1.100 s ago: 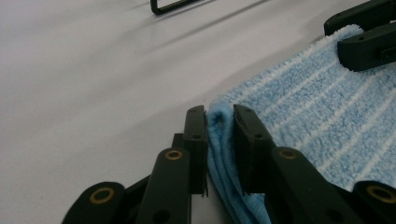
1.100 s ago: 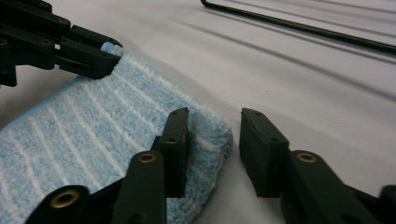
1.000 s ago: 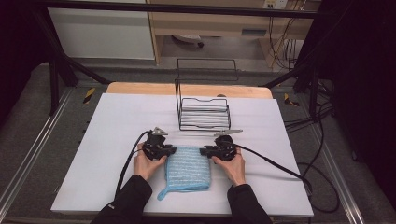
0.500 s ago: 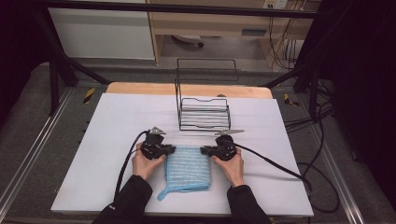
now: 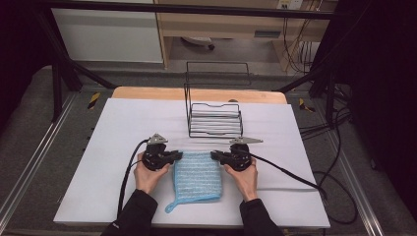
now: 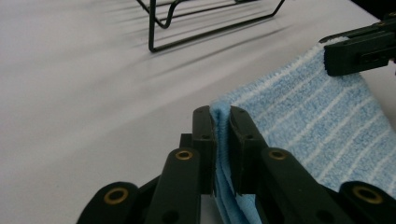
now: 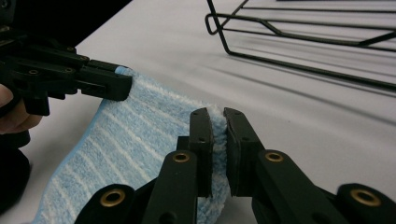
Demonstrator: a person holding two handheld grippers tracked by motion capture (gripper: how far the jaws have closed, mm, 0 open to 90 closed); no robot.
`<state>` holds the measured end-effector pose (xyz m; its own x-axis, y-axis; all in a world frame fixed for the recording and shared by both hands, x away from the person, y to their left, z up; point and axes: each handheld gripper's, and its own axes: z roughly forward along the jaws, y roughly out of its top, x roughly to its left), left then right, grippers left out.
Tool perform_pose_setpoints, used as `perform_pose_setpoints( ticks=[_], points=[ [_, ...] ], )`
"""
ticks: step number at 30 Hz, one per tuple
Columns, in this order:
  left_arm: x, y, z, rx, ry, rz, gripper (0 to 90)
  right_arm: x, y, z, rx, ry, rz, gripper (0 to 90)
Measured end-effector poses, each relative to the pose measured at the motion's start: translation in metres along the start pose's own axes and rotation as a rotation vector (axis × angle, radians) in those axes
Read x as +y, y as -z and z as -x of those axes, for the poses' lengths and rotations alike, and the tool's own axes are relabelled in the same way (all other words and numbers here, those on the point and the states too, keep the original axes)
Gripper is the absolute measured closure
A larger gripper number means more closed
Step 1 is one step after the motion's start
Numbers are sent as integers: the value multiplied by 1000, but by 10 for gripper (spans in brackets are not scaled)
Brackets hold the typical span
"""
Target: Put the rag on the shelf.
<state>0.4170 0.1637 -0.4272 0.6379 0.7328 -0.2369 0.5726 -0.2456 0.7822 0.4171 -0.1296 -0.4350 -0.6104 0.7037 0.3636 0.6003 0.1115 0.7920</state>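
A white-covered table on a wooden top stands amid dark frames and trailing cables. Just in front of the black wire rack lies a fluffy blue striped cloth. The left gripper and right gripper, jaws just closed, each pinch a far corner.

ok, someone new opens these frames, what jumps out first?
Probably the blue striped cloth lying near the front of the white table, between the person's hands. The left gripper and right gripper each pinch one of its far corners, jaws shut on the fabric. Just behind it stands a black wire rack, apart from the cloth.
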Motion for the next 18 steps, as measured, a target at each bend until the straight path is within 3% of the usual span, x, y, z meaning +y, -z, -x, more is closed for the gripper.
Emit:
perform_pose_setpoints(
  ticks=[10, 18],
  points=[
    [6, 20, 14, -2, -33, 89, 819, 4, 16, -10, 7, 33, 96, 830],
    [13, 36, 25, 8, -61, 165, 819, 14, 32, -21, -1, 100, 165, 830]
  ],
)
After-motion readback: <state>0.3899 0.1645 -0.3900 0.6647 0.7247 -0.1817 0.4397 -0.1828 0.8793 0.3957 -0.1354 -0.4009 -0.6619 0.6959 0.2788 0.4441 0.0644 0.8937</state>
